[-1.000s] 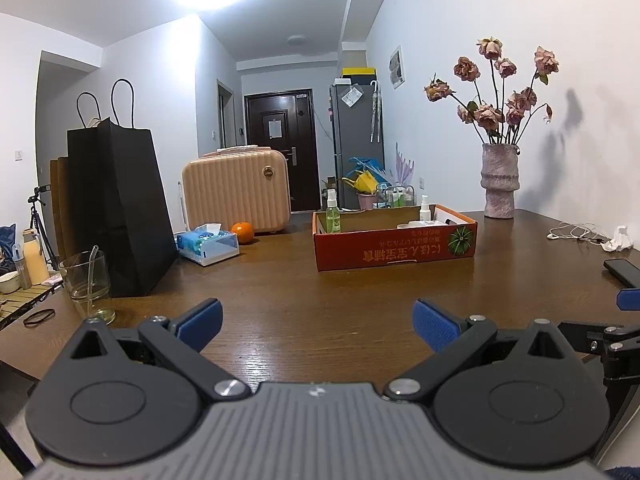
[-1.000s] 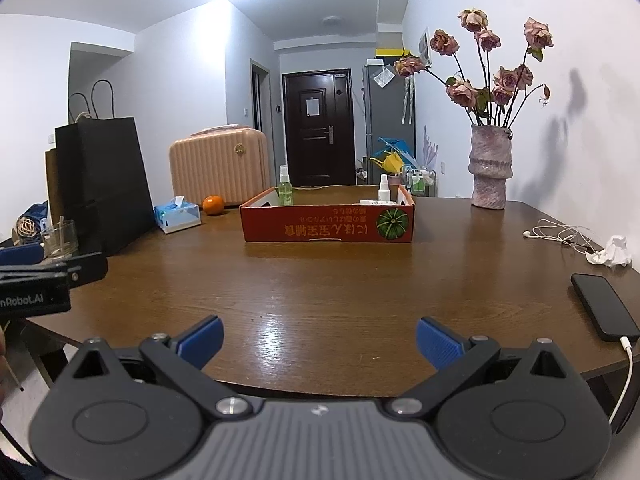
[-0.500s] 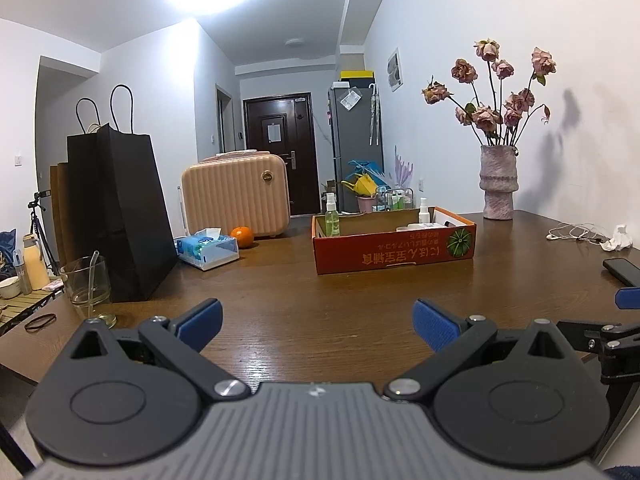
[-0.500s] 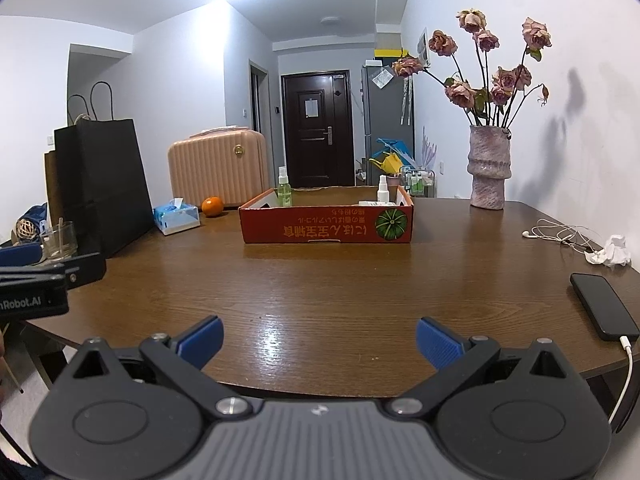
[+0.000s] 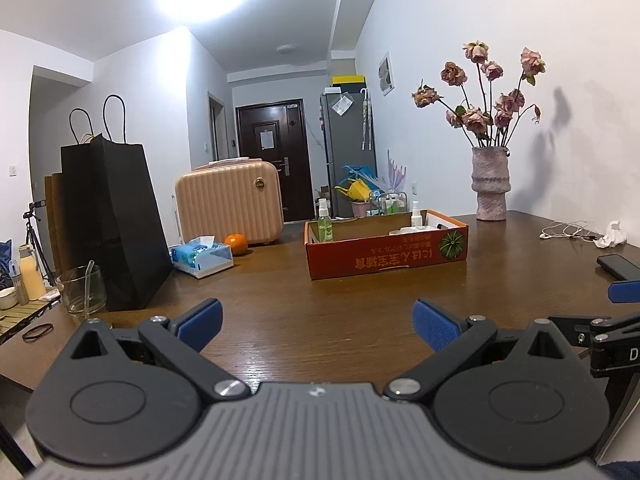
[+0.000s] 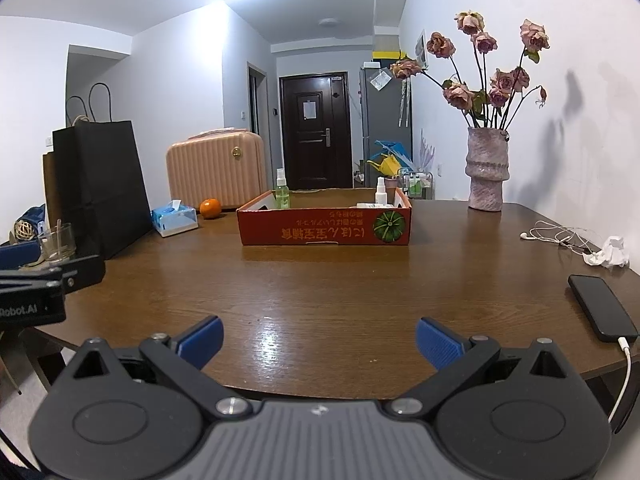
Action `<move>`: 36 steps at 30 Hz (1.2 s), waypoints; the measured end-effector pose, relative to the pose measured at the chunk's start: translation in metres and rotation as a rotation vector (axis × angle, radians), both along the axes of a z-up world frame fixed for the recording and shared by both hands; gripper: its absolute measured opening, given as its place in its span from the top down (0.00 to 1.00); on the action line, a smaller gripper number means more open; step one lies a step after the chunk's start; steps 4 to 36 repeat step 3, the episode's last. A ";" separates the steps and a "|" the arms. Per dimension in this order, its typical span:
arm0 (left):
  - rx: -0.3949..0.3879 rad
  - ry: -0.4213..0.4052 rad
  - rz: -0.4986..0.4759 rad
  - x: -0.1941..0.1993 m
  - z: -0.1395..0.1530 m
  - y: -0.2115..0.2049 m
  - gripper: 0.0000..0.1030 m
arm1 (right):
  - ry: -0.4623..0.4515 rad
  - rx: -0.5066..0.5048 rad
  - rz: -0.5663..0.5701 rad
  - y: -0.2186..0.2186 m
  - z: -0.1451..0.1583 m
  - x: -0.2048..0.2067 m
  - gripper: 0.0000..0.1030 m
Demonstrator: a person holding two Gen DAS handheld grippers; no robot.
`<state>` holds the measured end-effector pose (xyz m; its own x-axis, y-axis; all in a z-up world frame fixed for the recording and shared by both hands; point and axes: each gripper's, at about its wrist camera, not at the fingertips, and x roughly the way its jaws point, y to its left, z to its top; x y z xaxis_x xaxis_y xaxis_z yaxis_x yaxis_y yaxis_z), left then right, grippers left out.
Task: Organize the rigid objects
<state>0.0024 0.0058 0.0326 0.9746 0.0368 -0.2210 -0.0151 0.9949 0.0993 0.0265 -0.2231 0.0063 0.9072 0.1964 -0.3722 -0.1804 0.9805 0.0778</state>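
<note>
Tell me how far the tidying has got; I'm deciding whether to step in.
Done: a green spray bottle and a white bottle stand in the red box. In hand: nothing; the left gripper and right gripper are both open and empty above the table. Left: the orange, tissue pack, phone and earphones lie loose outside the box.

Table layout, box at centre

Box (image 6: 324, 226) sat mid-table (image 6: 320, 280) w/ two bottles (image 6: 282, 196) inside; bag (image 6: 100, 188), tissue pack (image 6: 175, 221) & orange (image 6: 210, 208) to its left; vase (image 6: 486, 170), phone (image 6: 602, 308) right.
</note>
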 end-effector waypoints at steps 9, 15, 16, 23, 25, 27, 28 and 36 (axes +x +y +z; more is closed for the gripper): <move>-0.006 0.012 0.002 0.001 -0.001 0.001 0.00 | 0.001 0.001 0.000 0.000 0.000 0.000 0.00; -0.006 0.012 0.002 0.001 -0.001 0.001 0.00 | 0.001 0.001 0.000 0.000 0.000 0.000 0.00; -0.006 0.012 0.002 0.001 -0.001 0.001 0.00 | 0.001 0.001 0.000 0.000 0.000 0.000 0.00; -0.006 0.012 0.002 0.001 -0.001 0.001 0.00 | 0.001 0.001 0.000 0.000 0.000 0.000 0.00; -0.006 0.012 0.002 0.001 -0.001 0.001 0.00 | 0.001 0.001 0.000 0.000 0.000 0.000 0.00; -0.006 0.012 0.002 0.001 -0.001 0.001 0.00 | 0.001 0.001 0.000 0.000 0.000 0.000 0.00; -0.006 0.012 0.002 0.001 -0.001 0.001 0.00 | 0.001 0.001 0.000 0.000 0.000 0.000 0.00; -0.006 0.012 0.002 0.001 -0.001 0.001 0.00 | 0.001 0.001 0.000 0.000 0.000 0.000 0.00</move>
